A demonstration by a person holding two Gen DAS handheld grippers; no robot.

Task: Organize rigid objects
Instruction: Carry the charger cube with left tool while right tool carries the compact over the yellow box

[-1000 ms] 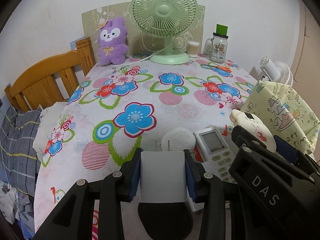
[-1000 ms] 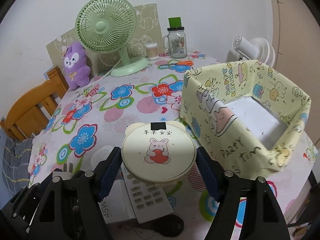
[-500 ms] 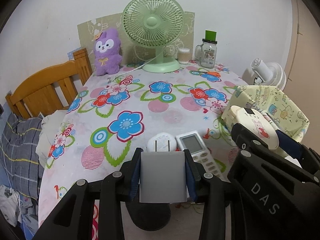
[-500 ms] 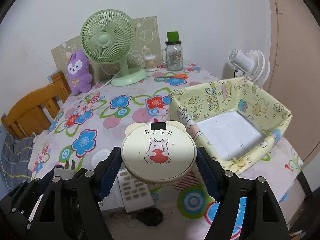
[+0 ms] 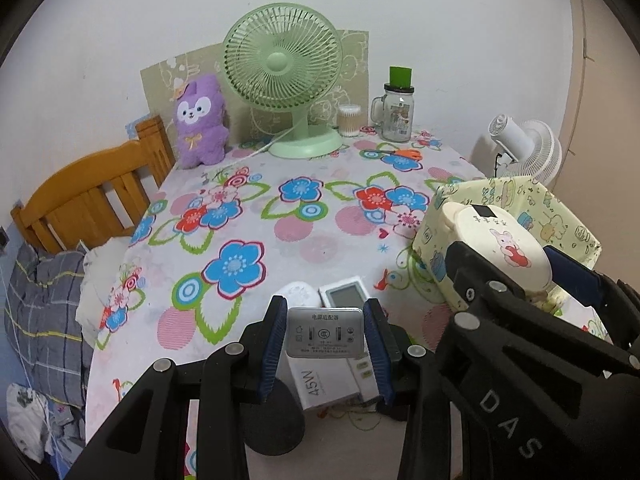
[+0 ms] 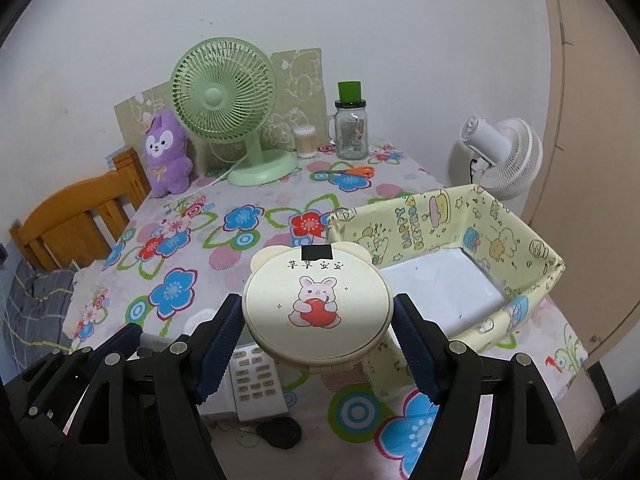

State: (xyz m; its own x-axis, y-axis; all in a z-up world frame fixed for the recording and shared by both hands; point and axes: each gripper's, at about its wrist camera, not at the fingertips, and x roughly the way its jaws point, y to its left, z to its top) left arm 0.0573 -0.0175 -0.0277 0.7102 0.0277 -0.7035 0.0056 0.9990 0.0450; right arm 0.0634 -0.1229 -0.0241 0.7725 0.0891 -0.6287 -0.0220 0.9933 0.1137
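Both your grippers are loaded and lifted off the table.

Left gripper: pads clamped on the flat sides of a grey power adapter, label face toward the cam. Grip is across the narrow width, which suits a slab-shaped item; looks square, no tilt seen. Below it on the cloth lie a white 45W box, a remote control and a round white disc, all close together near the table edge. A black object sits by the remote; can't tell what it is.

Right gripper: pads closed on the rim of a round cream case w/ rabbit print, held flat, lid up. Pinching across the diameter keeps it level, but contact is on a curved edge, so judged more slip-prone than the adapter.

Yellow cartoon-print bin stands on the table's right side, open top, white floor showing, nothing seen inside. The case hangs just short of its near-left corner, not yet over the opening. The adapter is further left, well apart from the bin.

Judgement: you're mid-carry, bin is the likely drop point. Rec. clear the near wall before opening either gripper; the wall looks soft and could fold if bumped.

Back of table: green fan, purple plush, glass jar, orange scissors. Not in play.
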